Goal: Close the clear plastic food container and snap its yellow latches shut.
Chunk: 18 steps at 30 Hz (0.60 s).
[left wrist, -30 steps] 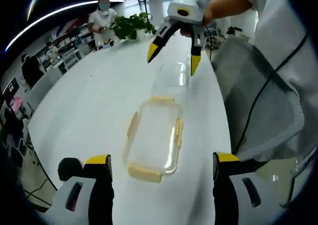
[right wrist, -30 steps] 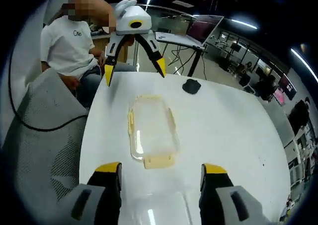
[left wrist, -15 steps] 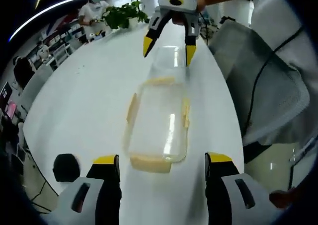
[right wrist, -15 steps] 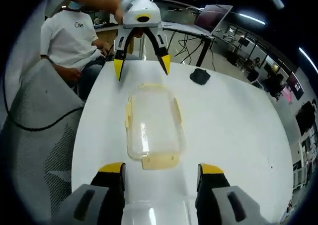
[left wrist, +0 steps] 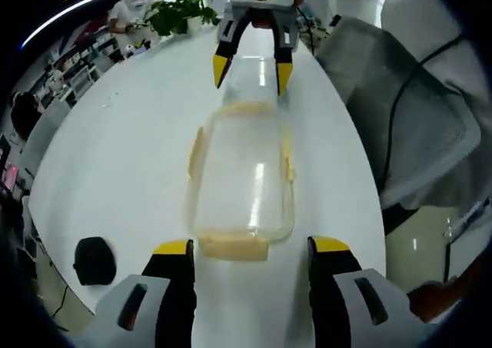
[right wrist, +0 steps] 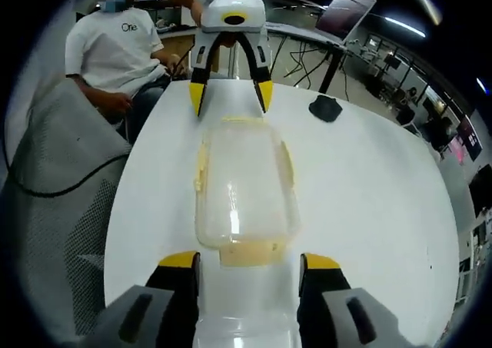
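You see the clear container [left wrist: 242,175] lying flat and lengthwise mid-frame on the white table [left wrist: 115,156], its four yellow latches [left wrist: 231,246] splayed outward, unsnapped, and its clear lid [right wrist: 244,326] at the bottom edge of the right gripper view.

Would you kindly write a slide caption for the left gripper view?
Open left gripper and right gripper bracket the clear lid with yellow latches on a white table.

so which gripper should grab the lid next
Probably left: the left gripper sits open at the lid by its end latch, while the right gripper straddles the clear base.
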### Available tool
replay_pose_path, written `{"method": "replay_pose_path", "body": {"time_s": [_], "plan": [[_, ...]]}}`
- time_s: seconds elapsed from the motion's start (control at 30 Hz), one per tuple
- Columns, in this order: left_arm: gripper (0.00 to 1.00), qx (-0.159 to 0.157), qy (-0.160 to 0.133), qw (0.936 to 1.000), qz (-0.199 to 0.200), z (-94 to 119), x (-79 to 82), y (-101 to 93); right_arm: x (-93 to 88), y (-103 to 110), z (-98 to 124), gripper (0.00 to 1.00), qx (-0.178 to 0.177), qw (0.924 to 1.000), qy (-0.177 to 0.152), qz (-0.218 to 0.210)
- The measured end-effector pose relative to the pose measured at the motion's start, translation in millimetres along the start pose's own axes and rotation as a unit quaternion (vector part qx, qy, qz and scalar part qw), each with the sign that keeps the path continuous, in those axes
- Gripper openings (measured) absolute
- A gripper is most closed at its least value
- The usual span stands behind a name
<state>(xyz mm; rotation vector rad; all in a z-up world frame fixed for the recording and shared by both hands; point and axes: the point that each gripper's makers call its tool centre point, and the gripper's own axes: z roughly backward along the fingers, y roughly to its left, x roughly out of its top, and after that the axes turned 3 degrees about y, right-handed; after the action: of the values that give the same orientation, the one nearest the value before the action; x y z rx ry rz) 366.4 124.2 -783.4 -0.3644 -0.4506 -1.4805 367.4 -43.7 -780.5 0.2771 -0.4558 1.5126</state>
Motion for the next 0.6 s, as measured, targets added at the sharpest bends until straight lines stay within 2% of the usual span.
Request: {"method": "replay_pose_path", "body": {"time_s": [0.2, 0.3, 0.4, 0.47, 0.6], "plan": [[0.56, -0.004, 0.01, 0.9999, -0.004, -5, -3.8, 2.5, -2.9, 1, -8, 0.45, 0.01, 0.9998, 0.012, 0.015], [0.54, -0.005, 0.013, 0.9999, -0.007, -7, -5.8, 3.8, -3.3, 0, -12, 0.48, 0.008, 0.9998, 0.013, 0.013], [0.54, -0.015, 0.02, 0.9996, -0.01, -11, -9.9, 3.6, -4.3, -1, -15, 0.43, 0.015, 0.9997, 0.016, 0.014], [0.54, -0.013, 0.027, 0.9994, -0.017, -13, -11.8, 5.1, -4.5, -2, -16, 0.44, 0.016, 0.9997, 0.017, 0.012], [0.49, -0.021, 0.023, 0.9994, -0.013, -15, -9.4, 6.0, -4.6, -2, -19, 0.41, 0.025, 0.9994, 0.019, 0.011]]}}
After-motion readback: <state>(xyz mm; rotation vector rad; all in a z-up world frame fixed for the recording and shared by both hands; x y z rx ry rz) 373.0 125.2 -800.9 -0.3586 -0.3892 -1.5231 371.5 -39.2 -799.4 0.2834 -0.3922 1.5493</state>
